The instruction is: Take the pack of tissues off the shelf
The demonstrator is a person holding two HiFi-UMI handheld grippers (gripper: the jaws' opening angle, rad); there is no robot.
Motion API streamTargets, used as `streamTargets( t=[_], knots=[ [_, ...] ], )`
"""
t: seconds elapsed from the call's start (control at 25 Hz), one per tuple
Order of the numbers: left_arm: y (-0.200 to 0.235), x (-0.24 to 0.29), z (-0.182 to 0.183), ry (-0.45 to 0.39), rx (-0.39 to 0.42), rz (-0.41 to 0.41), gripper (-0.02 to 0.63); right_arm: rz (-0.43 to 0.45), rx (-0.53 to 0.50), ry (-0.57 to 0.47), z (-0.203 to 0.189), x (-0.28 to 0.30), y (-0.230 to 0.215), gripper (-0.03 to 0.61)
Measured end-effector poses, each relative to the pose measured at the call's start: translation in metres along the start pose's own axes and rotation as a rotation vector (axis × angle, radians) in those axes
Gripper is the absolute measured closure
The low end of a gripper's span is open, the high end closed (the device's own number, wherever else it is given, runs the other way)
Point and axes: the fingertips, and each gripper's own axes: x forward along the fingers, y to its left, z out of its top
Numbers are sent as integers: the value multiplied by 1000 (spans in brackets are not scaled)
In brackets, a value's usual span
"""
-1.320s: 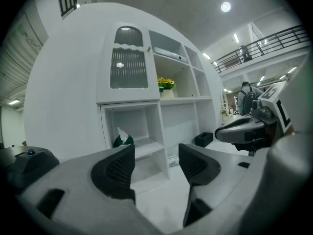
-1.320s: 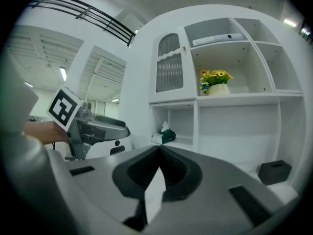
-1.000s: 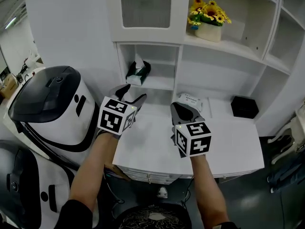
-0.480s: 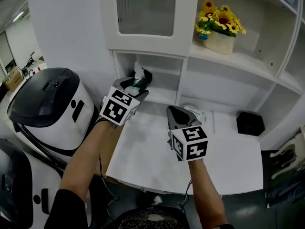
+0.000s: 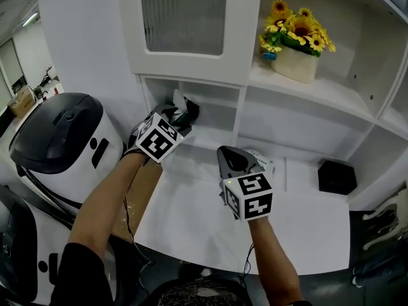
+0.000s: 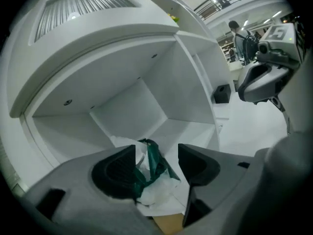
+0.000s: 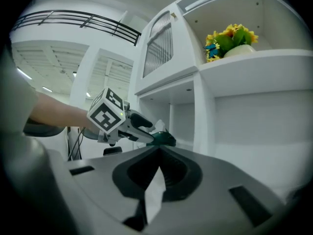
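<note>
The pack of tissues (image 5: 187,108) is dark green with white tissue sticking out, and it lies in the small lower-left cubby of the white shelf (image 5: 210,91). My left gripper (image 5: 174,115) reaches into that cubby. In the left gripper view its jaws stand open on either side of the pack (image 6: 155,163), the left jaw close against it. My right gripper (image 5: 234,159) hovers over the white table (image 5: 191,215) to the right, shut and empty. From the right gripper view, the left gripper (image 7: 143,129) and the pack (image 7: 165,139) show beyond my shut right gripper (image 7: 159,151).
A pot of sunflowers (image 5: 294,40) stands on the upper shelf. On the table's back part lie a white packet (image 5: 262,159) and a black box (image 5: 336,176). A frosted-glass cabinet door (image 5: 185,18) hangs above the cubby. A white and black machine (image 5: 57,139) stands at the left.
My left gripper has moved up and forward from above the table into the cubby, now straddling the tissue pack. The right gripper has shifted slightly left and stayed shut.
</note>
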Motion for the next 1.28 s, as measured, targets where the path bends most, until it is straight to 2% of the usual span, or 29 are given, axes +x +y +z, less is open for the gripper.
streamTargets(
  t=[0.24,0.36,0.56,0.72,0.8,0.88,1.28],
  knots=[
    [6,23,-13,83,3,-10,339,23,6,13,-9,9,-9,574],
    [7,32,-19,105,-28,-17,346,25,11,18,-14,11,-15,574],
    [8,40,-31,132,-68,-19,397,28,27,21,-17,13,-22,574],
    [9,42,-31,116,-83,-8,463,28,29,20,-17,13,-25,574],
    [8,42,-32,117,-71,-1,544,27,30,24,-20,15,-26,574],
    [8,43,-32,116,-67,-2,578,28,28,26,-21,16,-25,574],
    [10,34,-28,56,-85,2,594,33,29,33,-23,18,-18,574]
  ],
)
